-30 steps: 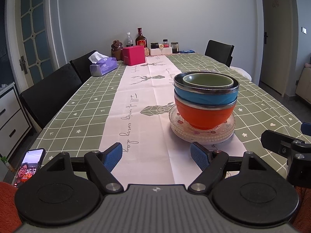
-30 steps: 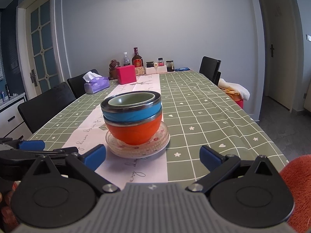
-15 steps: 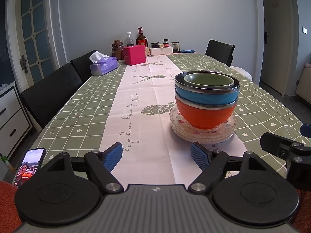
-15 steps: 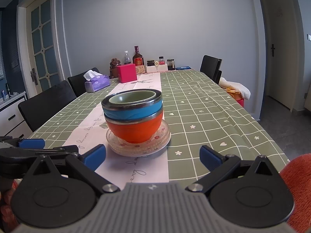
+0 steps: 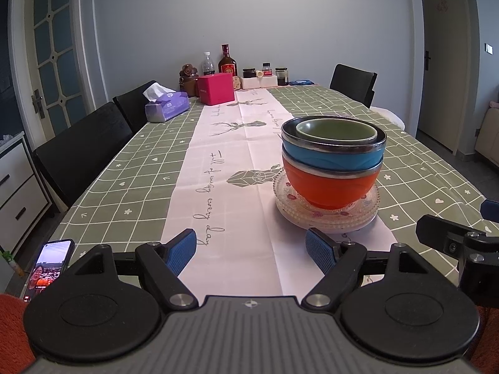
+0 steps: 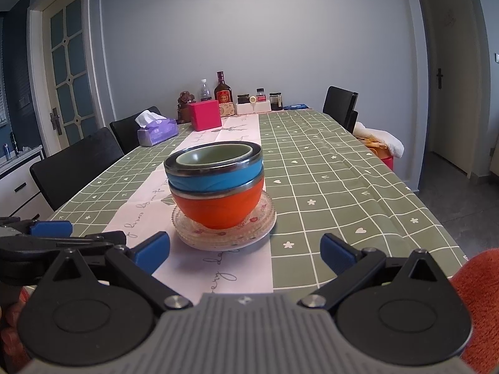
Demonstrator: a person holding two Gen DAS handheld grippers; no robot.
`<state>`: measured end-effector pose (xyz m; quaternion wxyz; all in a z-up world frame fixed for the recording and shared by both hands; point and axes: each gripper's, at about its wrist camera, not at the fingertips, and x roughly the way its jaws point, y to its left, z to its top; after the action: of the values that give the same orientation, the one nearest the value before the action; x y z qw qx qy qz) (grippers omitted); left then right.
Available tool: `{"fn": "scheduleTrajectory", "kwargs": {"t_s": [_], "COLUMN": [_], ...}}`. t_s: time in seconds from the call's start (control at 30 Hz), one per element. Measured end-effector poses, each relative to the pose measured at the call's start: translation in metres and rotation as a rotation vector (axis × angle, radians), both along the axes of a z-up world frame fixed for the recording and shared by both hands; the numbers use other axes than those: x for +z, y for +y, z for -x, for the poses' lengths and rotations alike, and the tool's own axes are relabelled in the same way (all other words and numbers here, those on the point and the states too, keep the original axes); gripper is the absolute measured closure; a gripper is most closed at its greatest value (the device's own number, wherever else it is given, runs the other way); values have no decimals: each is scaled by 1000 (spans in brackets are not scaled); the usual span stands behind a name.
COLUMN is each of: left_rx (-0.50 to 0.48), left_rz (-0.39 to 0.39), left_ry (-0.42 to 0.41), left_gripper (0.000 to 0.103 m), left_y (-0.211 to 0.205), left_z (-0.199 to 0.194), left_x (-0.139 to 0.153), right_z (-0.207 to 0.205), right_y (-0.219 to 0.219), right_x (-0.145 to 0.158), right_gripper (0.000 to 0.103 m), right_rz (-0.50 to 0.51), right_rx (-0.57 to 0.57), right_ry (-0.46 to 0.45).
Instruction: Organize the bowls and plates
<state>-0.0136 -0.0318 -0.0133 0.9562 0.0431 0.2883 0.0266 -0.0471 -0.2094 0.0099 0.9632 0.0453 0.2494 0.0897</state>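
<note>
The left gripper (image 5: 251,251) hangs low over the table (image 5: 131,168) with its 2 blue fingers (image 5: 181,251) wide apart and nothing between them. The stack of dishes stands ahead of its right finger, just past the tip, so it is off the line of the gap. The right gripper (image 6: 244,251) is likewise spread and empty, and here the stack sits ahead and slightly toward its left finger, nearer the middle of the gap.

The stack already looks sorted, so the step in hand is probably to back off, or to begin taking it apart. If a bowl is to be lifted, the right gripper is the better placed. It should rise to rim height, bring 1 finger inside the lip and 1 outside, and pinch the wall, not the whole bowl, which looks wider than the gap. Lifting straight up should keep the nested bowls from dragging.

From the bottom, the stack is several clear glass plates (image 5: 327,218) with beaded edges and small red marks, an orange bowl (image 5: 329,185), a blue bowl (image 5: 332,157) with a metal rim, and 1 small green bowl (image 5: 335,130) set inside it. All sit level on the pale runner (image 5: 230,168).
</note>
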Motion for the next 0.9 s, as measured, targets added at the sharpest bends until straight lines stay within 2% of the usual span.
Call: {"fn": "scheduleTrajectory", "kwargs": {"t_s": [0.9], "left_rx": [7], "left_rz": [8], "left_ry": [5], "left_gripper": [10], "left_y": [2], "left_z": [-1], "left_x": [1], "right_z": [-6], "right_y": [3], "right_x": [-3], "right_gripper": [3], "right_rz": [12], "right_rx": [14], "right_ry": [39]}}
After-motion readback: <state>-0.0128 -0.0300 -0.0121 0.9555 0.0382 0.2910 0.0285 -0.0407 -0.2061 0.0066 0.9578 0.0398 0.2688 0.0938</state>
